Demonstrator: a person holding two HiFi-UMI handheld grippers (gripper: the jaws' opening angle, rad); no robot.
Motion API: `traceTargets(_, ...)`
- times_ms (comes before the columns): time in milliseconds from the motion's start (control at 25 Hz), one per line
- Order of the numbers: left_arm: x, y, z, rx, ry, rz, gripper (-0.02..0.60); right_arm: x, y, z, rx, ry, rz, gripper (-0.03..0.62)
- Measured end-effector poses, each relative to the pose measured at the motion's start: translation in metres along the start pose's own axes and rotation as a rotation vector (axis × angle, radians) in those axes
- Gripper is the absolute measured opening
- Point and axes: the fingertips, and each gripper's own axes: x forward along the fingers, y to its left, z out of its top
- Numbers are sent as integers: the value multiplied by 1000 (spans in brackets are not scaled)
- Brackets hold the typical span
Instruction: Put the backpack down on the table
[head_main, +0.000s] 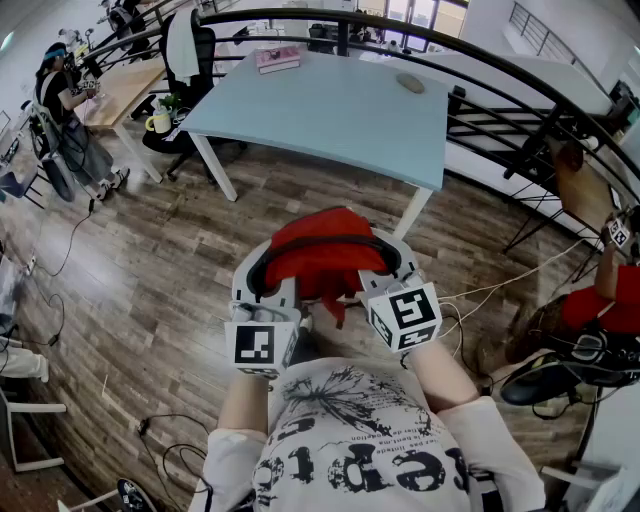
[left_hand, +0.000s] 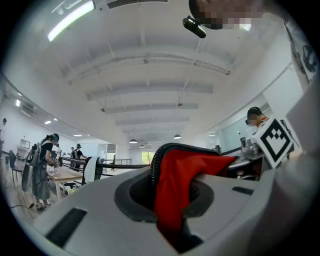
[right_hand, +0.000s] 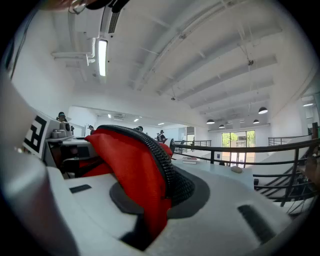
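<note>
Head view: one backpack (head_main: 325, 255) of soft red fabric, bunched into a rounded mass, hangs between two grippers in front of the person's torso. It is above the wood-plank floor (head_main: 150, 260), short of the table (head_main: 330, 110) and not touching it.

Two grippers of smooth white moulded plastic are present, each carrying one cube with black-and-white square markers. The left gripper (head_main: 270, 290) has its jaws clamped on a fold of the red fabric (left_hand: 175, 190) beside a black ribbed band (left_hand: 159, 156) that arches over the fabric. The right gripper (head_main: 385, 275) is clamped likewise on red fabric (right_hand: 132, 170) with the same ribbed band (right_hand: 162, 157) running along its edge. Dark grey pads line both pairs of jaws.

The table has one flat, pale blue rectangular top on white legs. Two items lie at its far edge: one pink book (head_main: 277, 58) and one small round disc (head_main: 410, 83). A black curved metal railing (head_main: 450, 50) runs behind it. To the left stand a wooden desk (head_main: 125, 85), a yellow mug (head_main: 160, 122) and a black office chair (head_main: 195, 50). Nothing lies between the backpack and the table's near edge.
</note>
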Motion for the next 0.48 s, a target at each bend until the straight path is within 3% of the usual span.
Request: traceTargets(480, 17, 11, -13, -20, 33, -17, 55, 19, -7, -7, 13, 33, -10, 52)
